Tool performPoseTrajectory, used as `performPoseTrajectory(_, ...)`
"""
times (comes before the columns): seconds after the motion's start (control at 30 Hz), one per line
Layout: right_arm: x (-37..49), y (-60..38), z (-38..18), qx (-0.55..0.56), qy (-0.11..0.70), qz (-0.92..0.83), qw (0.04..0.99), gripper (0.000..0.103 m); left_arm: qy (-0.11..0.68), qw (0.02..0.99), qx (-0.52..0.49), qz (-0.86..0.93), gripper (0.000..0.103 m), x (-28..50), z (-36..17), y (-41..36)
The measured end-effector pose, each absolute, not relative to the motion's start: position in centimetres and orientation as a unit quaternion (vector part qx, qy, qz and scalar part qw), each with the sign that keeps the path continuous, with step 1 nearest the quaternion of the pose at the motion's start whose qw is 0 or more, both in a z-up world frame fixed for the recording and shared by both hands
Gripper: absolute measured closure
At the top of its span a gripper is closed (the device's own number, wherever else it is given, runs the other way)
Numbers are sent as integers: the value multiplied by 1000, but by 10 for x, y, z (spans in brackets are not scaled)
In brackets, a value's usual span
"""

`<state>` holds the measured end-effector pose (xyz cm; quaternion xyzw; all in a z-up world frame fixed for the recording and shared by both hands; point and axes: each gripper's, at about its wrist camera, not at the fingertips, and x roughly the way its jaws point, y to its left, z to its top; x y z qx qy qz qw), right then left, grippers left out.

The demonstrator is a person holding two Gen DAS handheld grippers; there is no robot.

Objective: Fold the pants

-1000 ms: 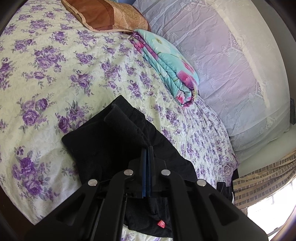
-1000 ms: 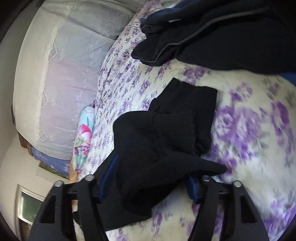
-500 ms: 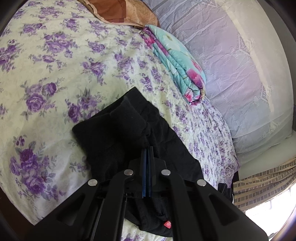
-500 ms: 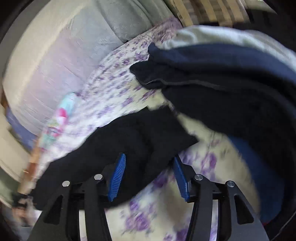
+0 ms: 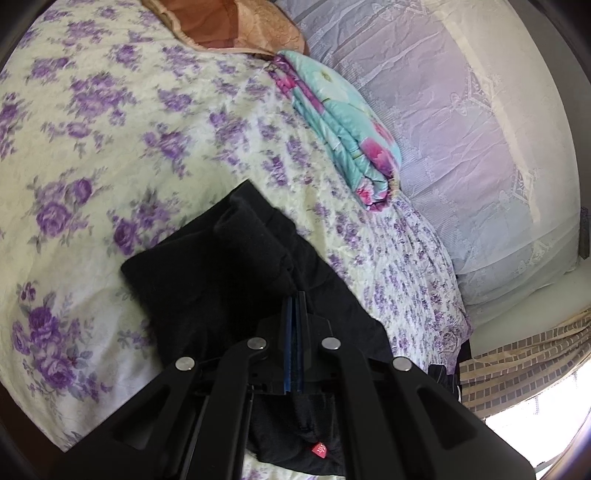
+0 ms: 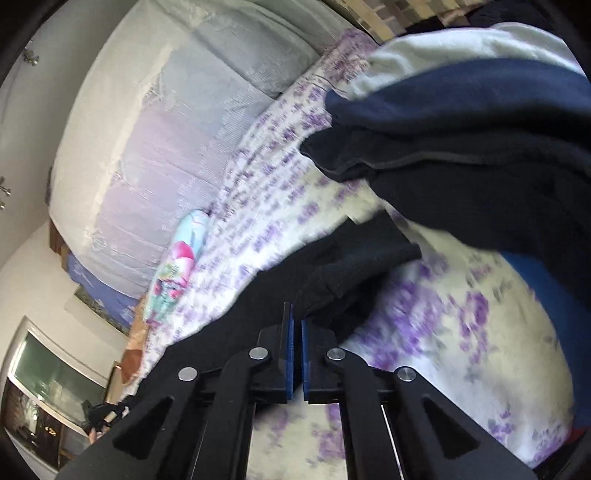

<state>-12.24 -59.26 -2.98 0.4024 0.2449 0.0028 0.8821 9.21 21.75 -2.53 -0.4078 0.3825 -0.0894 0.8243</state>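
Note:
Black pants point(image 5: 207, 273) lie crumpled on the purple-flowered bedsheet point(image 5: 110, 147). In the left wrist view my left gripper point(image 5: 294, 295) is shut on a fold of the black cloth, which rises to its blue pads; a red label shows on the cloth below. In the right wrist view the same pants point(image 6: 343, 266) stretch from the gripper towards the middle of the bed. My right gripper point(image 6: 296, 308) is shut, its blue pads pinching the near edge of the black cloth. That view is blurred by motion.
A folded turquoise flowered quilt point(image 5: 343, 122) and a brown pillow point(image 5: 236, 26) lie by the lace-covered headboard point(image 5: 461, 129). A heap of dark and navy clothes point(image 6: 461, 158) fills the right of the right wrist view. A checked curtain point(image 5: 517, 369) hangs beyond the bed's edge.
The right gripper's jaws, open around the pants before, have closed on the cloth, and that gripper has risen and rolled. The left gripper has stayed shut on the pants, almost still.

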Motion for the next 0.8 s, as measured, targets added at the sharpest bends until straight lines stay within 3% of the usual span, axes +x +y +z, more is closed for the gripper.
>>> performPoseTrajectory(0.4,-24,-624,45,407,213,49,887,100,366,839,-389,-101,103,165,29,196)
performPoseTrajectory(0.8,193,-663,52,385,268,-6,883,100,359,864,-348,-60,103,350,60,151)
